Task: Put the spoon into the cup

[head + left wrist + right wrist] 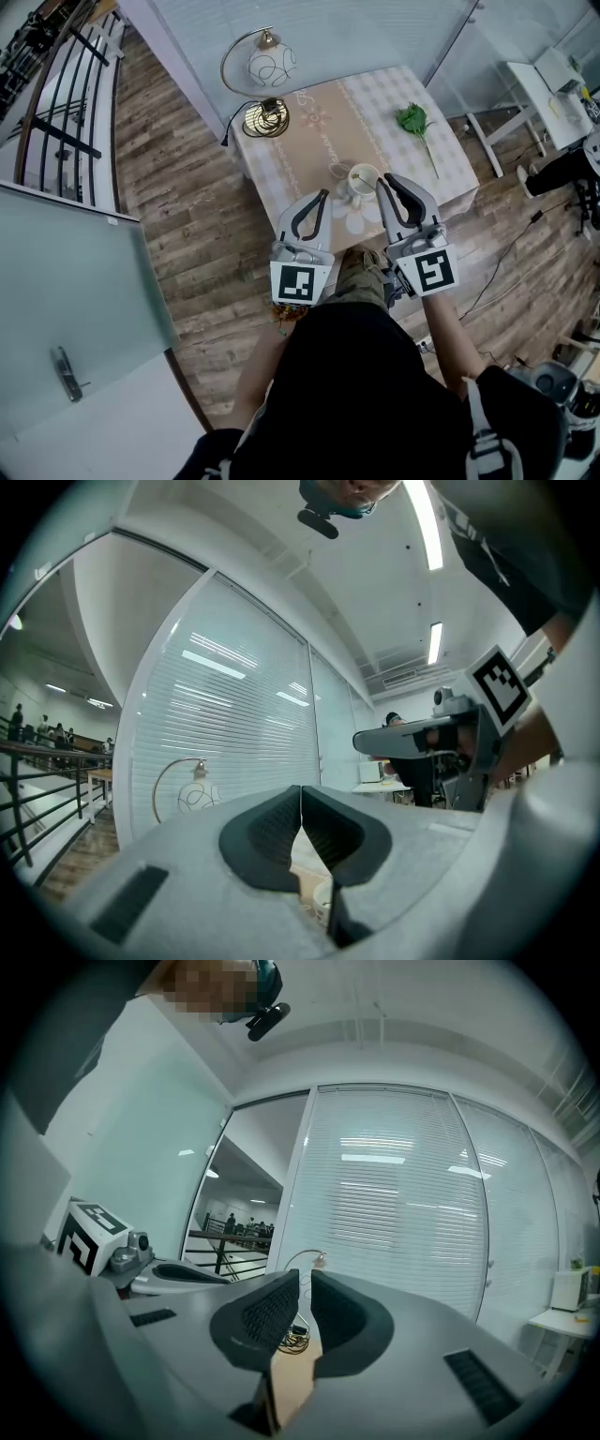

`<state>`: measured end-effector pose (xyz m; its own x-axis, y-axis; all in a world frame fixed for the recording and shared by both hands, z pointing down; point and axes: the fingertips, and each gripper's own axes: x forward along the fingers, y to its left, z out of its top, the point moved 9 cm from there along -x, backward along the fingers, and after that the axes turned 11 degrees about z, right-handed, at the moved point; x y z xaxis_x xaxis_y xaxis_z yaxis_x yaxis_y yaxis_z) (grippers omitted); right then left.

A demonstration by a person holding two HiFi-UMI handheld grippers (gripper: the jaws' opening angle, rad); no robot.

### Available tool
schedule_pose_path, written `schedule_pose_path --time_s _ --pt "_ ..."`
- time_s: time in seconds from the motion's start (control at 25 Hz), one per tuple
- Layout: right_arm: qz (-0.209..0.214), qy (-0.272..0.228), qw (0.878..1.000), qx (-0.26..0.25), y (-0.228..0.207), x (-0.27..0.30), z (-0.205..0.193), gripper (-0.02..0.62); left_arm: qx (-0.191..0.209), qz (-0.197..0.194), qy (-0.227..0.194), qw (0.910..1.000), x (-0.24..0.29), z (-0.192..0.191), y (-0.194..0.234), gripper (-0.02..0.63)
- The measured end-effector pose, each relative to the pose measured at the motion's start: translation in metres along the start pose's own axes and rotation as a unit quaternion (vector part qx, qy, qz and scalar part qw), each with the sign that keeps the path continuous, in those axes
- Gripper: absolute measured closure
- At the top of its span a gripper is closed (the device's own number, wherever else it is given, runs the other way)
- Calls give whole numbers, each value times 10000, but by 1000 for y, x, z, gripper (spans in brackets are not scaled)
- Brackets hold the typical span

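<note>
At upper centre of the head view: table [281,159] under a checked cloth, lamp [272,66] near its upper-left corner. Lower down, left tool [323,194] closed pad to pad, empty. Right tool [386,179] all but closed, only a sliver between pads, empty too, tip just beside the cup [363,178]. Against the cup's left side, a small pale shape, possibly the spoon [339,172]; too small to confirm. Likely trouble: reaching in with jaws unopened, shoving the spoon off or tipping the cup. Could also snag the cloth and drag both.
</note>
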<state>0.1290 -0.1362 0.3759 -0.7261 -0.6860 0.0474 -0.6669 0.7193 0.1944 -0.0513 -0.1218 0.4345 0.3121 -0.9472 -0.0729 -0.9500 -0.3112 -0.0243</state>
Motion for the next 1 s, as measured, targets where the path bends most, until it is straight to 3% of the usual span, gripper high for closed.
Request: schedule_pose_path --time_s 0.32,0.68,0.84,1.0 --pt "162 219 9996 18 4 4 -10 584 8 55 -21 10000 -1 2 3 589" --pt "160 236 9996 94 3 2 -19 584 50 76 -113 9999 -2 5 2 589" --pt "85 568 9981 230 4 -1 -21 584 49 87 -94 9999 -4 5 1 588" --pt "93 560 9981 233 3 -1 -27 584 80 90 -89 9999 -5 5 2 589"
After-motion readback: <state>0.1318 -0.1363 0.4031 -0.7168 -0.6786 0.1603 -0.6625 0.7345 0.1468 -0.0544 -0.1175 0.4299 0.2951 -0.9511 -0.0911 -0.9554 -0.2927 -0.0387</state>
